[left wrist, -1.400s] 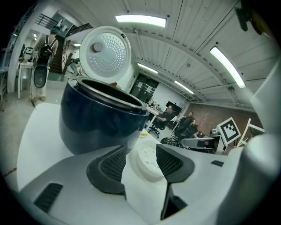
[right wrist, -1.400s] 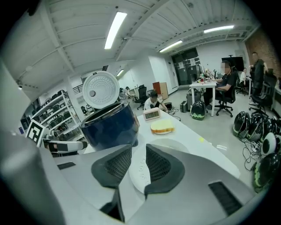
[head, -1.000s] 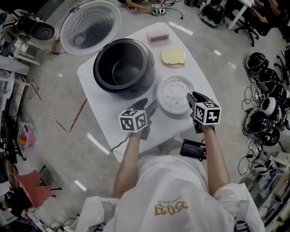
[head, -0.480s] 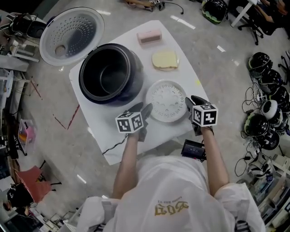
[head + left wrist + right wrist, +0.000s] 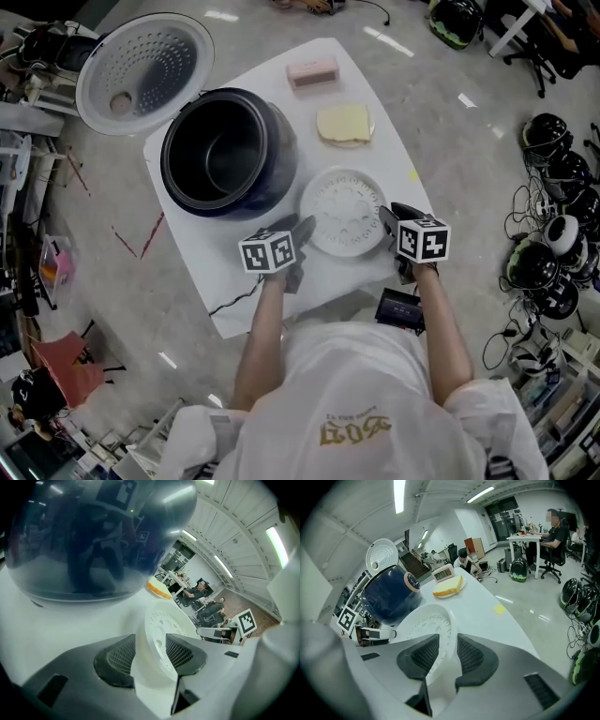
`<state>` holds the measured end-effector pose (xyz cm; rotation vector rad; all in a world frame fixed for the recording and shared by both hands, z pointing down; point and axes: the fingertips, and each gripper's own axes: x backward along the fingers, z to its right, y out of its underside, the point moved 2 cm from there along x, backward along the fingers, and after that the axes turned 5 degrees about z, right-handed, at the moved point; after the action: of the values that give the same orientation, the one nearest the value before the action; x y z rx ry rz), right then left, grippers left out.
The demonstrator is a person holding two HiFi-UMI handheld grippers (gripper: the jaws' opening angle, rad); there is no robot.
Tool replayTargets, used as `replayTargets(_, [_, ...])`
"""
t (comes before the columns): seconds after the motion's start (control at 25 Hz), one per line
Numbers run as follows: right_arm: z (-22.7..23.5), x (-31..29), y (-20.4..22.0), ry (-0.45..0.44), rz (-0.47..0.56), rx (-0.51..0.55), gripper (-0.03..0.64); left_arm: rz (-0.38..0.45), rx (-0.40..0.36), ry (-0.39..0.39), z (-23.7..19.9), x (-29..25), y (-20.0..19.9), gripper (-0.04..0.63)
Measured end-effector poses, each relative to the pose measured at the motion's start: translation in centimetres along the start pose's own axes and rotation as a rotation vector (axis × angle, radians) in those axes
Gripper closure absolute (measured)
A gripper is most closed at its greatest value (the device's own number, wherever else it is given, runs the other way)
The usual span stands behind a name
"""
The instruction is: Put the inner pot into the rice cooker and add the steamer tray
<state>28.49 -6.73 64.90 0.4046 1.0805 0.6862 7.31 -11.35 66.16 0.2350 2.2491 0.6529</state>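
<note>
My left claw (image 5: pixel 150 643) and right claw (image 5: pixel 447 651) straddle opposite rims of the tray (image 5: pixel 342 208) for a level lift. Left's been closing, right opening; neither's clamped yet, I think.

The person wears a loose white T-shirt (image 5: pixel 375 375) with short sleeves (image 5: pixel 487 412) and gold lettering (image 5: pixel 354 432) across the chest. Grey straps (image 5: pixel 221 439) show near the shoulders. The forearms are bare. The left tool (image 5: pixel 306 227) and right tool (image 5: pixel 387 215) are dark grey, each topped by a white cube (image 5: pixel 270 251) printed with black square markers. Their broad, wedge-shaped jaws carry pads (image 5: pixel 117 656) of fine black mesh. The left jaws have just been closing and the right opening, each pair astride the rim of the white tray (image 5: pixel 343 208).
</note>
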Motion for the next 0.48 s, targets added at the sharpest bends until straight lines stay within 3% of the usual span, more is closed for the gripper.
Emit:
replayTargets(0.12, [-0.02, -0.23, 0.4, 0.0, -0.012, -0.009, 0.485, -0.021, -0.01, 0.008, 0.09, -0.2, 0.41, 0.412])
replayTargets(0.24, [0.45, -0.15, 0.58, 0.019, 0.0, -0.02, 0.537, -0.024, -0.017, 0.022, 0.39, -0.41, 0.62, 0.486])
replayTargets(0.48, [0.64, 0.14, 0.81, 0.009, 0.005, -0.041, 0.548, -0.029, -0.005, 0.028, 0.47, -0.49, 0.71, 0.499])
